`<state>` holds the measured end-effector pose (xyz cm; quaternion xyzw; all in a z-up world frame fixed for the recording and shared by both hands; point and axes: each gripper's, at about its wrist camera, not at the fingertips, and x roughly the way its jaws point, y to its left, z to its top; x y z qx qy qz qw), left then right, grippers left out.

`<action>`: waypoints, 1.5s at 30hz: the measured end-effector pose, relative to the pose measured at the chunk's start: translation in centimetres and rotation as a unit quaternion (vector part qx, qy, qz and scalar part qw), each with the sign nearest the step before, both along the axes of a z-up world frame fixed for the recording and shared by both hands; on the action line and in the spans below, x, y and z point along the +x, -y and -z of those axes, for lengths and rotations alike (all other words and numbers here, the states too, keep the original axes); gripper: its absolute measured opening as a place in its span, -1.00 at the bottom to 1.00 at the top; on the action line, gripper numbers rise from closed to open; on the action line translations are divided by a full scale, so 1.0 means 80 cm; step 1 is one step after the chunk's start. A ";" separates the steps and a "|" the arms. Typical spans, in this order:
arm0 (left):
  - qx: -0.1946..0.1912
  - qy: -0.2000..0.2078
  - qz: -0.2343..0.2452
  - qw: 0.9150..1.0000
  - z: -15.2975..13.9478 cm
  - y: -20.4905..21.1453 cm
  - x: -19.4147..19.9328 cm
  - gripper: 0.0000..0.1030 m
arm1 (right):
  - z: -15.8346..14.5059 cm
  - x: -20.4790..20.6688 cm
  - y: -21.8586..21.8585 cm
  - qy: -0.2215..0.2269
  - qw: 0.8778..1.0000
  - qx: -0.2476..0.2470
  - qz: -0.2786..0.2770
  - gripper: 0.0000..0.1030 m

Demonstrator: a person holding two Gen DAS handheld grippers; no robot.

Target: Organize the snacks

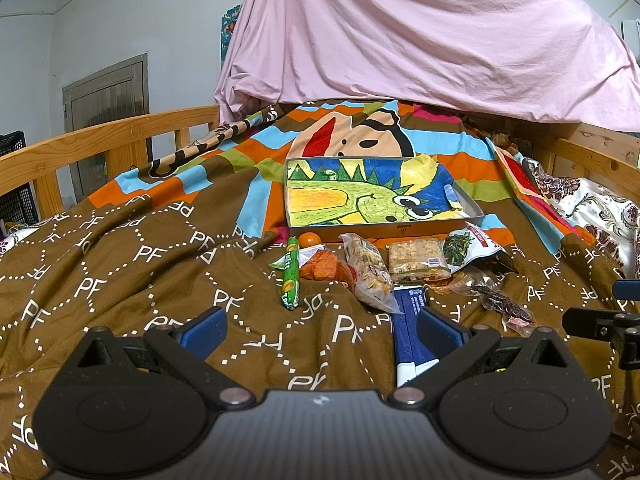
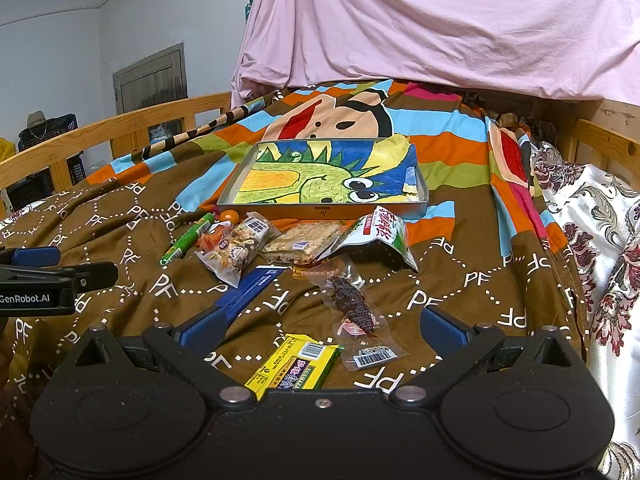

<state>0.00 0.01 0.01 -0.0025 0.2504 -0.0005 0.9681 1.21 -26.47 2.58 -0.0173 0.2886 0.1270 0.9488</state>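
Note:
Several snacks lie in a row on the brown bedspread before a shallow box (image 1: 436, 229) (image 2: 340, 210) lined with a dinosaur drawing. From the left there are a green candy tube (image 1: 291, 270) (image 2: 186, 239), a small orange (image 1: 309, 239), a nut mix bag (image 1: 370, 266) (image 2: 236, 250), a grain bar (image 1: 418, 262) (image 2: 304, 243) and a green-and-white pouch (image 1: 472, 245) (image 2: 380, 234). A blue packet (image 1: 408, 328) (image 2: 250, 286), a clear pack of dark meat (image 2: 352, 304) and a yellow bar (image 2: 294, 366) lie nearer. My left gripper (image 1: 320, 330) is open and empty. My right gripper (image 2: 322, 330) is open over the yellow bar.
A wooden bed rail (image 1: 100, 140) runs along the left. A pink sheet (image 1: 420, 40) hangs behind the box. A floral cloth (image 2: 600, 240) lies at the right edge. The left gripper also shows at the left of the right wrist view (image 2: 48, 276).

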 end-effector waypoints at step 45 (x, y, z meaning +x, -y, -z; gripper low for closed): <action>0.023 -0.031 0.037 0.999 0.009 0.015 0.026 0.99 | -0.001 0.025 -0.010 -0.003 0.999 -0.032 -0.016 0.99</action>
